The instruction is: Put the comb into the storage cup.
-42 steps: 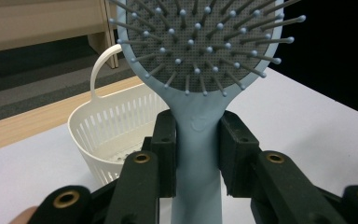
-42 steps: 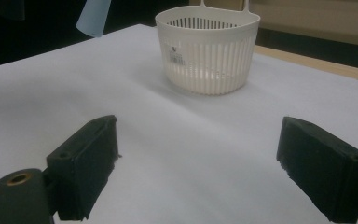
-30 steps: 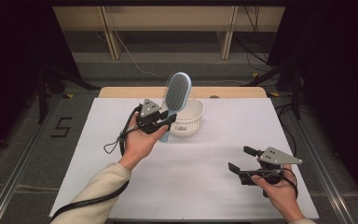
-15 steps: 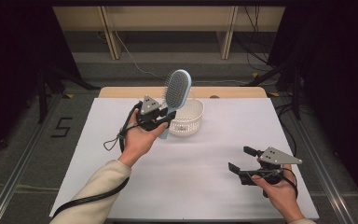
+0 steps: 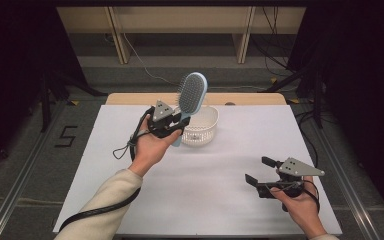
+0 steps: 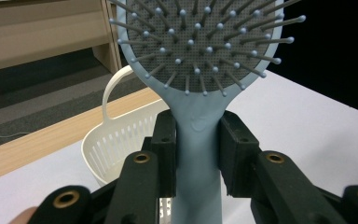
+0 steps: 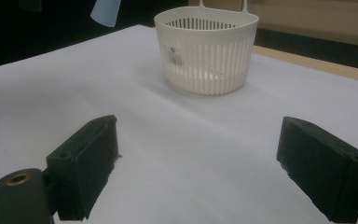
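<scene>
White sheeting covers the tabletop (image 5: 220,190), with a strip of bare wood along its far edge and dark floor all round. 1 hairbrush (image 5: 190,97) is already off the surface: the left gripper (image 5: 172,124), above centre and left of middle in the high view, pinches its pale blue handle between both fingers (image 6: 165,149), the bristled head standing up and tilted toward the upper right of the frame. The brush hangs at the near left rim of the white slotted basket (image 5: 200,127), which sits upright just beyond it and looks empty as far as the slats allow. Judged from this, the pick-up is done and the drop into the basket is left.

Down at the lower right, the right gripper (image 5: 265,177) rests low over the sheet, fingers spread wide with nothing between them, well apart from the basket.

Room is generous: bare sheet lies on every side of the basket, and only its tall handle loop at the back rim could catch the brush head.
</scene>
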